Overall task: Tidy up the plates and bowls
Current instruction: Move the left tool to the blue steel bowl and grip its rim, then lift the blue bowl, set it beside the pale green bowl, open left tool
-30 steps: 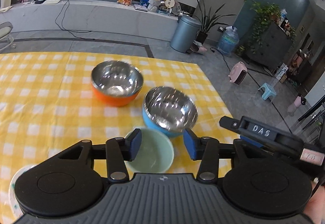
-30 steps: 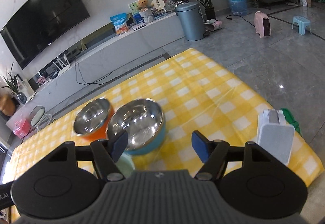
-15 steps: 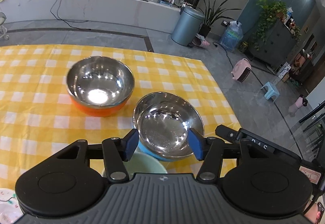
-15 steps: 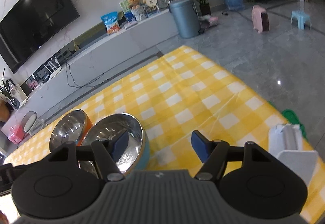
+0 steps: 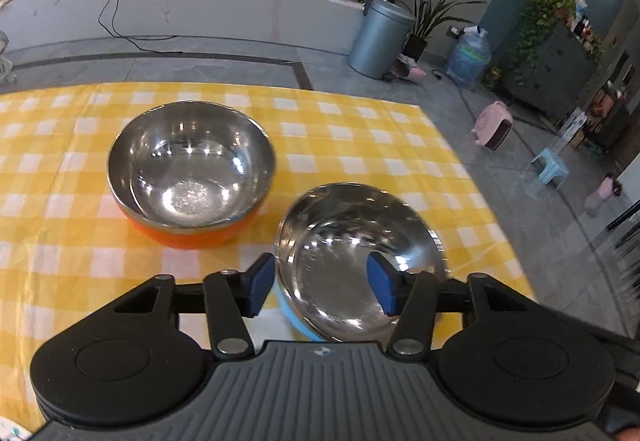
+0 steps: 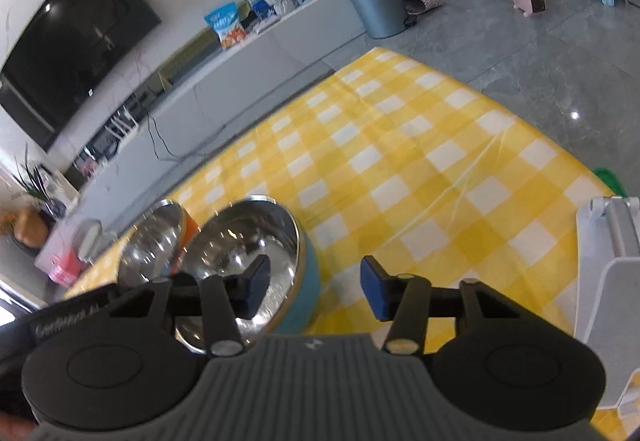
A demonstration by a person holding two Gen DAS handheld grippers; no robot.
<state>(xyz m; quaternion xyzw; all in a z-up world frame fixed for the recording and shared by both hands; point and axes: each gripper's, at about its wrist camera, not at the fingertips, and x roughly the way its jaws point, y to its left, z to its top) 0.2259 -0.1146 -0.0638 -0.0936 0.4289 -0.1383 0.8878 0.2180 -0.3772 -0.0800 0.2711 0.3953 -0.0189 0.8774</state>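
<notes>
A steel bowl with a blue outside [image 5: 344, 241] stands on the yellow checked cloth, beside a like bowl with an orange outside [image 5: 192, 173]. My left gripper [image 5: 320, 289] straddles the blue bowl's near-left rim: one pad outside, the other inside. Its jaws are closing, and neither pad presses on the bowl. In the right wrist view, my right gripper [image 6: 314, 291] straddles the blue bowl's [image 6: 240, 241] right wall the same way, jaws closing and not gripping. The orange bowl [image 6: 152, 249] sits just behind.
A white stand [image 6: 608, 281] sits at the table's right corner. A sliver of white plate [image 5: 10, 433] shows at the lower left. The cloth [image 6: 400, 181] ends at the far and right table edges, with grey floor beyond.
Both grippers came down and forward onto the blue bowl. The pale green bowl has slipped out of sight under the left gripper. The right jaws have narrowed.
</notes>
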